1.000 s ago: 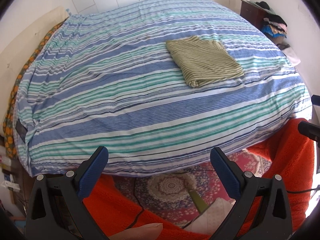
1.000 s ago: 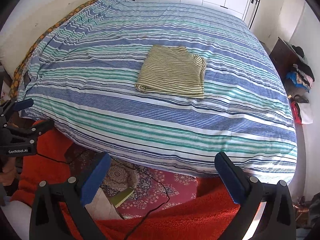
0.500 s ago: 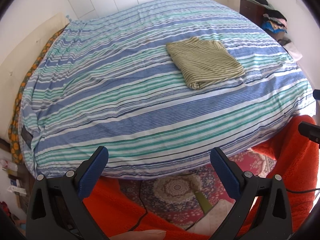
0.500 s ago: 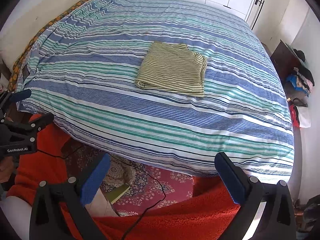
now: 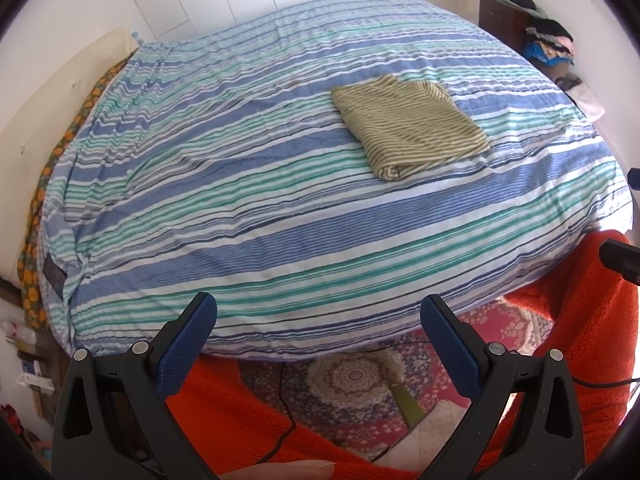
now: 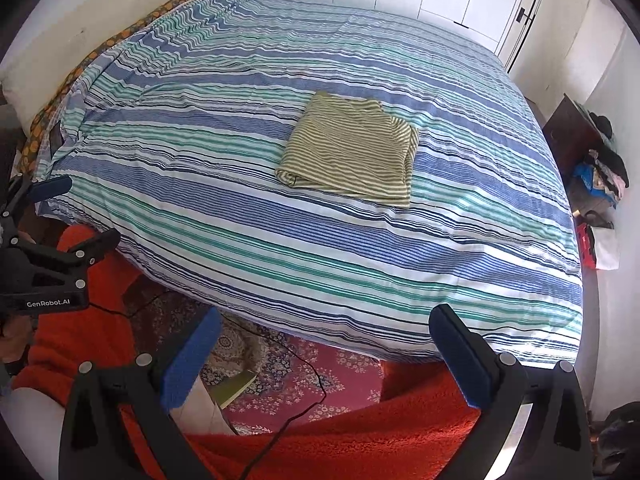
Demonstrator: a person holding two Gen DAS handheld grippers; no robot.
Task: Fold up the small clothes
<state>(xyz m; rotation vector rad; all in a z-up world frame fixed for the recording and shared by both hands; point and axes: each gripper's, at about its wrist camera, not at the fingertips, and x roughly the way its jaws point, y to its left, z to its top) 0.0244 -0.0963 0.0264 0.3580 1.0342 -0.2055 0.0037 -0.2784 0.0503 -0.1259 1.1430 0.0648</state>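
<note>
Both grippers have pulled back and risen a little, so the bed looks a bit farther off than before. The left gripper [image 5: 318, 316] with blue finger pads is spread wide and holds nothing. The right gripper [image 6: 325, 330] is spread wide too, and empty. The folded green-and-white striped small shirt [image 5: 408, 130] lies flat on the blue, green and white striped bed cover [image 5: 240, 216], well apart from both grippers. A fuzzy orange-red blanket [image 6: 360, 448] lies below them.
</note>
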